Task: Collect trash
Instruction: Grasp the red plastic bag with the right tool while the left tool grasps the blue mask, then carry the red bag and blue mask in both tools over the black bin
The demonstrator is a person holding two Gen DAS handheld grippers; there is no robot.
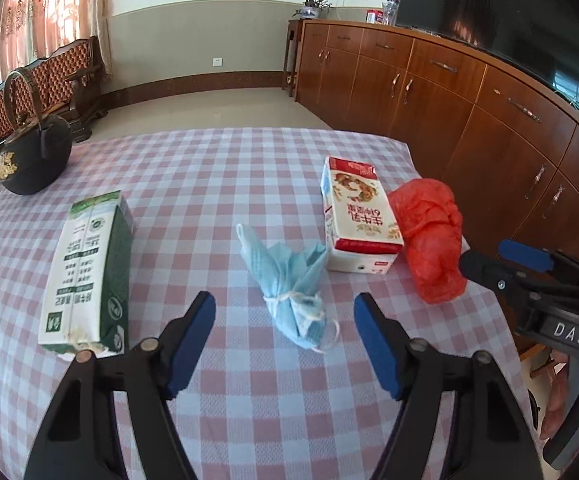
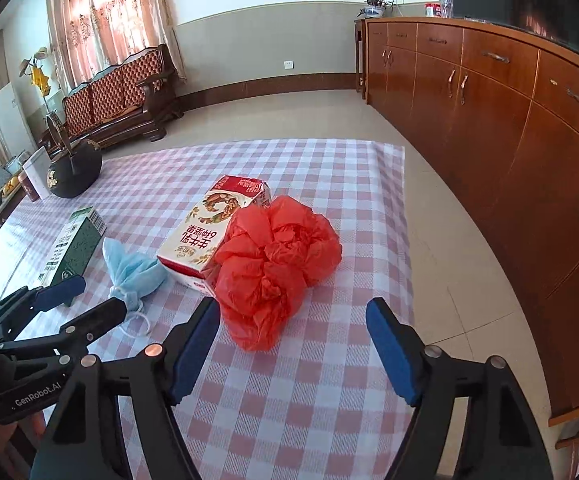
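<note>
Four bits of trash lie on the checked worktop point(image 1: 249, 160): a green carton point(image 1: 89, 268) on its side, a bundled blue mask point(image 1: 293, 292), a red-and-white carton point(image 1: 357, 216) and, touching it, a crumpled red bag point(image 2: 277, 260). The left gripper point(image 1: 285, 344) hovers with jaws open just short of the mask; the right gripper point(image 2: 293, 348) has jaws open near the bag.
</note>
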